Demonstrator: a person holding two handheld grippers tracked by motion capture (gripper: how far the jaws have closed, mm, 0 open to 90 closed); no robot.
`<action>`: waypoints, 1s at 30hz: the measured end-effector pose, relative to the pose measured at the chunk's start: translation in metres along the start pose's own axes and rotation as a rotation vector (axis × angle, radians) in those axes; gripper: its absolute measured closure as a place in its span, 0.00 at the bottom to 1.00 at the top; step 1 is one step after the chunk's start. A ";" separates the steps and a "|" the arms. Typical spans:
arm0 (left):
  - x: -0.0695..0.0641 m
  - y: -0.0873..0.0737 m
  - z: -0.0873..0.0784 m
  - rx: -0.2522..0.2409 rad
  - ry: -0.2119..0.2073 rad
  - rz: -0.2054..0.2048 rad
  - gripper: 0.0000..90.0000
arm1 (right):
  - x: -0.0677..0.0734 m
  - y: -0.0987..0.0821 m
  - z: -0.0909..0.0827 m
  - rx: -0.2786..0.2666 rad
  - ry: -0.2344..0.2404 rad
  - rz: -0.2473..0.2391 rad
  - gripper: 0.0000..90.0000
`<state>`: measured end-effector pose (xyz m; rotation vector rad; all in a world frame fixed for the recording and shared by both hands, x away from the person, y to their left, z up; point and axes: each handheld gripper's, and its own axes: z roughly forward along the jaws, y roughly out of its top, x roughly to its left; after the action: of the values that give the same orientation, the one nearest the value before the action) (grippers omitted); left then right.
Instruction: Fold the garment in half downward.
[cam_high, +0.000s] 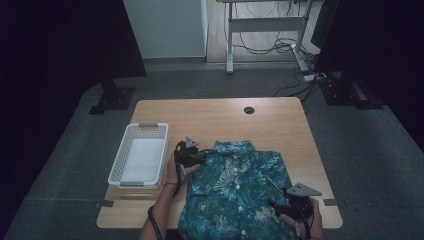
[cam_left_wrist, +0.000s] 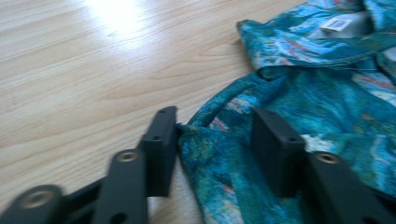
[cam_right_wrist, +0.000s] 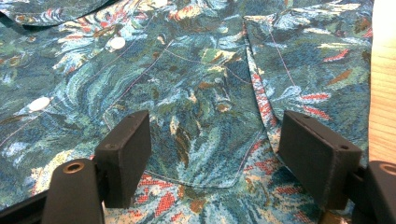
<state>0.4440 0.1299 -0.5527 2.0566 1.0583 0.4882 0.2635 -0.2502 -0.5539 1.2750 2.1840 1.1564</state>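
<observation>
Shirt: we see the patterned shirt lying flat, buttoned front up, on the near half of the worktop — its hem runs over the near edge.
Edges: the shirt's right side lies near the worktop's right edge; its left side lies just beside the white basket.
Open room: the far half of the worktop is bare wood, apart from a small round hole.
Left tool: we find the left tool at the shirt's left shoulder, partly open, with a fold of the sleeve edge between the jaws; one jaw touches the cloth, but we cannot tell whether both press it.
Right tool: the right tool hovers low over the shirt's lower right front — jaws spread wide, flat cloth lying between them, nothing gripped.
</observation>
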 end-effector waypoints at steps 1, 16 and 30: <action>-0.001 0.000 0.000 -0.001 -0.005 0.000 0.64 | 0.000 0.000 0.000 0.000 0.000 0.000 0.28; 0.001 -0.002 -0.001 -0.011 -0.077 -0.098 0.93 | -0.002 0.000 -0.001 -0.004 -0.006 0.002 0.28; -0.007 0.010 -0.021 -0.045 -0.107 -0.065 0.94 | 0.001 0.002 -0.001 -0.012 -0.010 -0.007 0.28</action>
<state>0.4322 0.1296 -0.5315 1.9800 1.0380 0.3620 0.2636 -0.2492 -0.5511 1.2639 2.1703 1.1562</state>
